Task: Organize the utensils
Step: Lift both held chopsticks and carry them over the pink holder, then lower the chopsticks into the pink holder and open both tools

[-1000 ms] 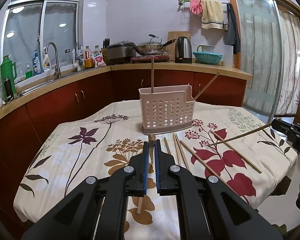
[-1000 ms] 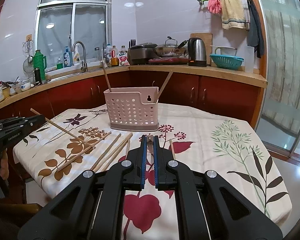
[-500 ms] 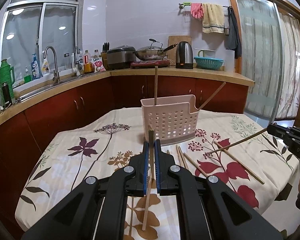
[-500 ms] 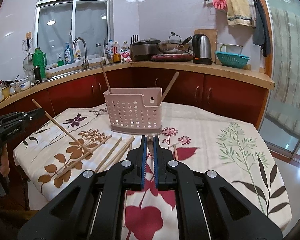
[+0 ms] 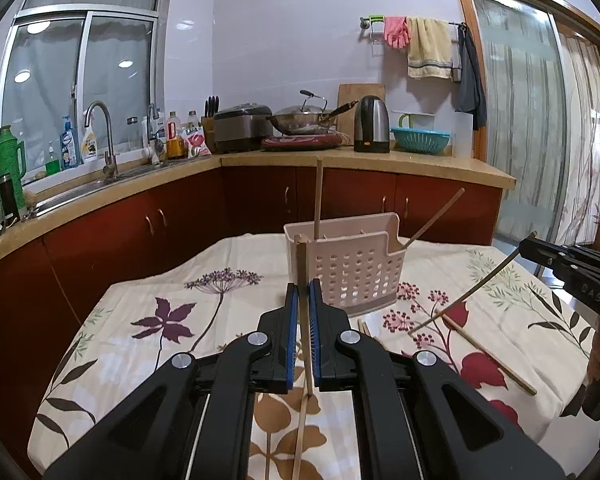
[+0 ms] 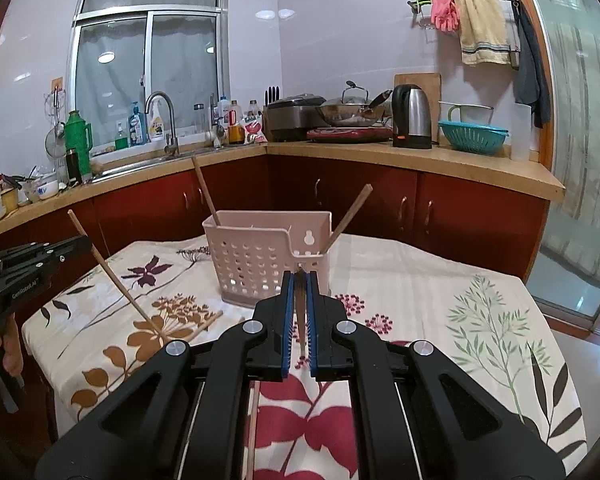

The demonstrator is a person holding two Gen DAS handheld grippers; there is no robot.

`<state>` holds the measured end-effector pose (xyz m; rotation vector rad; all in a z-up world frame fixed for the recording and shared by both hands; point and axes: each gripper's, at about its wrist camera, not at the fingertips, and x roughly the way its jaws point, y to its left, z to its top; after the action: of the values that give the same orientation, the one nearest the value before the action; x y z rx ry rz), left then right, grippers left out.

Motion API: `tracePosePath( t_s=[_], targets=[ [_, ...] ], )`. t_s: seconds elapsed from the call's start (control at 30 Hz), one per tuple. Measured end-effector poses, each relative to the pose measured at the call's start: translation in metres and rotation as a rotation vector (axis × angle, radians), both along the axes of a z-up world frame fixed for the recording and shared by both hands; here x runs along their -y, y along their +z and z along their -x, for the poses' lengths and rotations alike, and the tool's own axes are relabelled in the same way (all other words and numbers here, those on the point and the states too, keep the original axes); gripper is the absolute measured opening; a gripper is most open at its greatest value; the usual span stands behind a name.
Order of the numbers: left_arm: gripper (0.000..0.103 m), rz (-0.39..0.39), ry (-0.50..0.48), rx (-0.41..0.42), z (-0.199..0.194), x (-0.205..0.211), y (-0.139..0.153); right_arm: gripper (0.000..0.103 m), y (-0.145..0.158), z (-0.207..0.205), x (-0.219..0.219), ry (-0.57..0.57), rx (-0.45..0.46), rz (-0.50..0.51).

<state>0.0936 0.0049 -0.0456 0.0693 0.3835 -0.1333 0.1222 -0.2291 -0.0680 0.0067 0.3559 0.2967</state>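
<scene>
- Straight ahead of the left hand-held gripper: basket, standing on the counter, just past the fingertips and slightly right.
- Clamped on a chopstick, near upright, top end level with the basket's near-left rim, lower end trailing below the jaws toward the cloth.
- Ahead of the right hand-held gripper: same basket, near-right corner just beyond the tips.
- Closed on a second chopstick, long axis running roughly along the fingers, seen nearly end-on; from the left camera, slanting down and left, tip low over the cloth.
- Already in the basket: one stick leaning left, one leaning right.
- Loose sticks lying on the counter to the right of the basket.
- Judged nearer to dropping in: left, since its stick is already upright beside the rim; needs lifting over the wall, then lowering.
</scene>
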Motion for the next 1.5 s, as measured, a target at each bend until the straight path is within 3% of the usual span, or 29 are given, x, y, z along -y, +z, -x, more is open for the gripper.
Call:
tracePosePath(
  t_s=[0.63, 1.1, 1.5],
  targets=[
    [0.006, 0.058, -0.026, 0.110, -0.010, -0.007, 0.050, 0.006, 0.045, -0.007, 0.008, 0.033, 0.089, -0.087],
    [0.006, 0.037, -0.031, 0.333, -0.036, -0.007, 0.120, 0.006, 0.112, -0.043, 0.003, 0.054, 0.274, -0.093],
    [0.006, 0.037, -0.040, 0.386, -0.101, 0.000, 0.119, 0.007, 0.099, -0.109, -0.004, 0.062, 0.236, -0.105]
  ],
)
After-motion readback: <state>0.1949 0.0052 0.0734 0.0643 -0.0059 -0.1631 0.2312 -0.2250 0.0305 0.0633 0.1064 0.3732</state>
